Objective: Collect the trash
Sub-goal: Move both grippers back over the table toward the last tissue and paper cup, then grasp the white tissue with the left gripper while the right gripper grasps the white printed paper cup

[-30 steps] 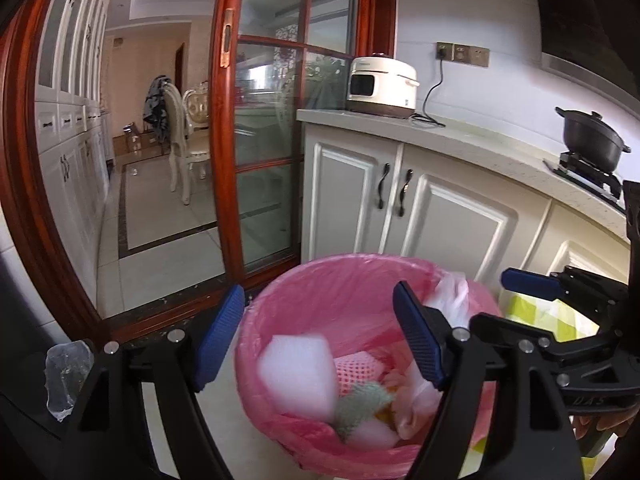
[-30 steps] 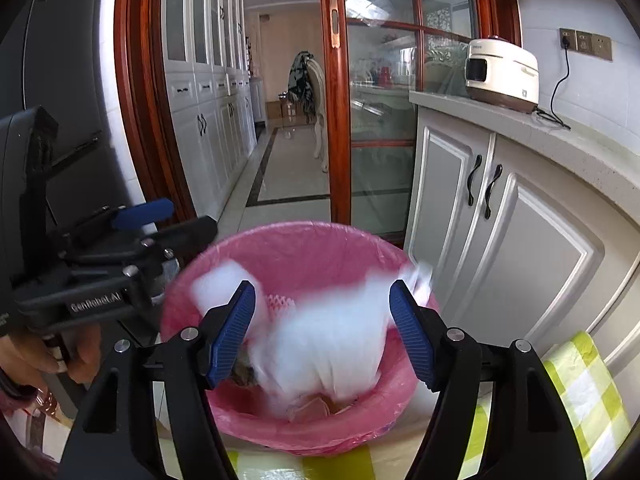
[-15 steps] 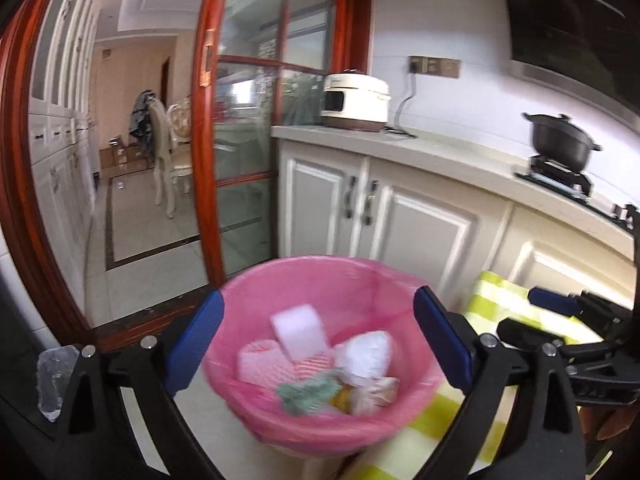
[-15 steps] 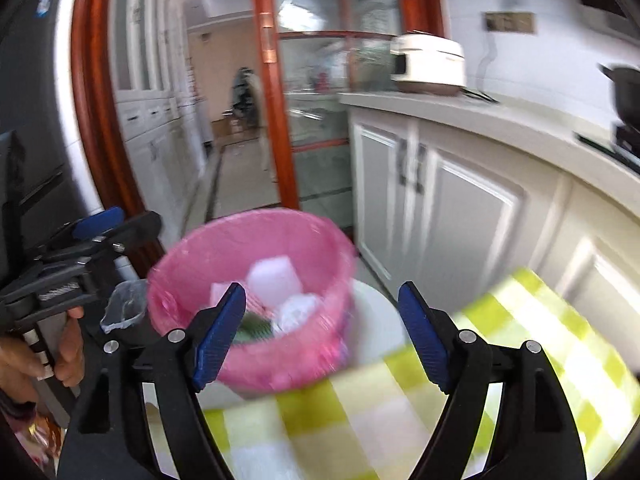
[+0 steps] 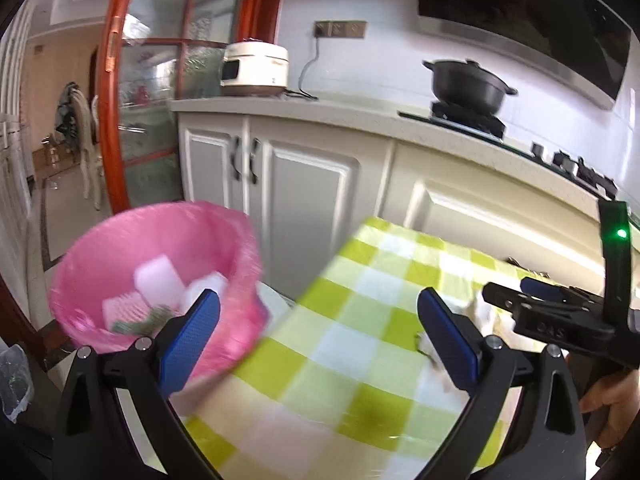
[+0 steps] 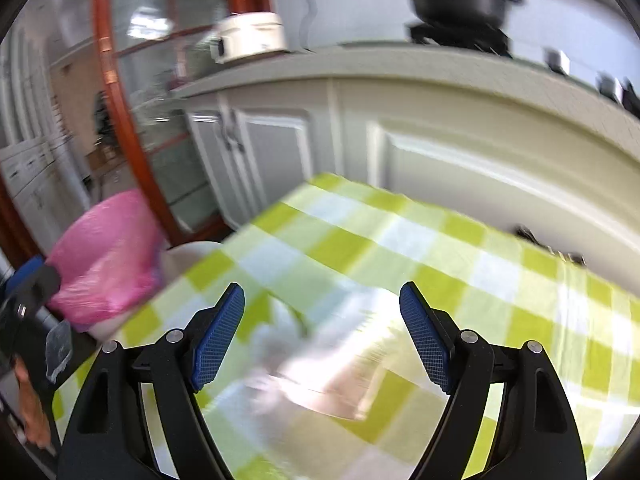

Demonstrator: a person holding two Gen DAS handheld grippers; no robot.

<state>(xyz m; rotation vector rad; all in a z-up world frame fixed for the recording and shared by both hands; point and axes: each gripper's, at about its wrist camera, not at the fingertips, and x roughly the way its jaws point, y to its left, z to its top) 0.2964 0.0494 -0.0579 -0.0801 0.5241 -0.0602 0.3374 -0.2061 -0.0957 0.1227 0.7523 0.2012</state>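
Both sets of fingers spread wide and empty, so better to line right gripper squarely over blurry white scrap lower-center on worktop before squeezing.

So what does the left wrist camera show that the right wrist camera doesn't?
Only the left wrist view looks into the pink-lined bin, showing the white foam block and other scraps inside. Only the right wrist view shows a blurred pale piece of trash lying between the open right gripper fingers. Both show the green checked tablecloth, the black pot and the white cooker.
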